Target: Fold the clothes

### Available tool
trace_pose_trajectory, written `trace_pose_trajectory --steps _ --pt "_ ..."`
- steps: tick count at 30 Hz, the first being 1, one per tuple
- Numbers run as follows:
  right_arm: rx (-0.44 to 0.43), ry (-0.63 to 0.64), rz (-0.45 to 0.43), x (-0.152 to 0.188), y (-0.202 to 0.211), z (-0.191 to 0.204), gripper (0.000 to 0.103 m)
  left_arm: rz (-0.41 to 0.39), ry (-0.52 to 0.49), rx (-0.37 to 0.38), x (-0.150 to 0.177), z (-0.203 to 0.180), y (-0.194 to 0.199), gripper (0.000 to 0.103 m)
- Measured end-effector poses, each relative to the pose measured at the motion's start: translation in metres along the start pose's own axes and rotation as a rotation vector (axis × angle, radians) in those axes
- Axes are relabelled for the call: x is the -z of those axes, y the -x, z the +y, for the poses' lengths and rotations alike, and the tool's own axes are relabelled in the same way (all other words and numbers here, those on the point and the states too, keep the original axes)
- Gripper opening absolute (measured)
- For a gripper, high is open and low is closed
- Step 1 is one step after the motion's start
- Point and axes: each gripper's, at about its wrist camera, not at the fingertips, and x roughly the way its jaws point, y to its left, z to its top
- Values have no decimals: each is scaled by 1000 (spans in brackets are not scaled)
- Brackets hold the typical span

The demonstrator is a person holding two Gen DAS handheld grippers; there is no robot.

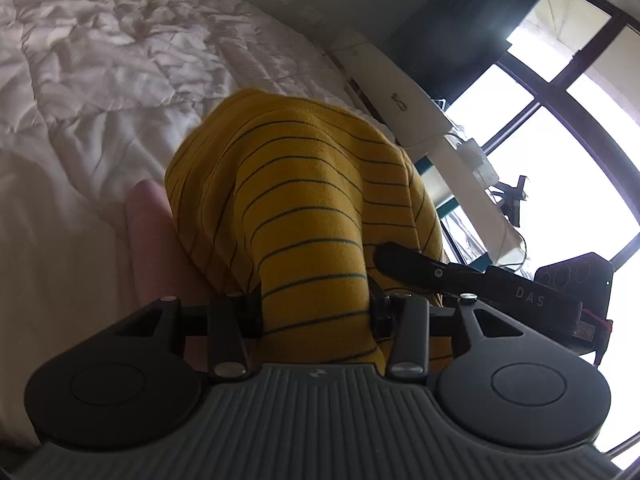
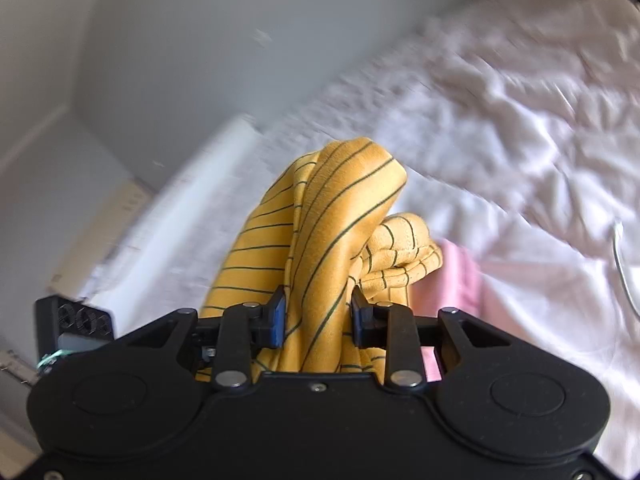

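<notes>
A yellow garment (image 1: 296, 184) with thin dark stripes hangs bunched over a white quilted bed (image 1: 92, 60). My left gripper (image 1: 316, 300) is shut on a thick fold of it. In the left wrist view the right gripper's black body (image 1: 460, 276) shows just to the right, against the same cloth. In the right wrist view the yellow garment (image 2: 332, 216) rises in twisted folds between the blue pads (image 2: 279, 314), and my right gripper (image 2: 318, 312) is shut on it. A pink cloth (image 2: 456, 276) lies on the bed just beyond, also seen as pink cloth (image 1: 148, 232) at left.
The white bed (image 2: 520, 140) fills most of both views. A white shelf or sill (image 1: 404, 100) with cables runs along the bed's far side under a large dark-framed window (image 1: 560, 128). A grey wall (image 2: 180, 40) and a white cable (image 2: 622, 264) are also in view.
</notes>
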Motion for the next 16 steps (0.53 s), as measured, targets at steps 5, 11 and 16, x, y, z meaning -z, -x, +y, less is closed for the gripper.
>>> trace_pose_trajectory --steps 5,11,16 --pt "28 -49 79 22 -38 -37 61 -12 42 8 18 30 -5 58" --pt "67 42 -40 14 30 -15 62 -39 38 0 31 35 26 68" --pt "22 292 -19 29 71 41 42 -116 -145 -156 42 -3 66 70"
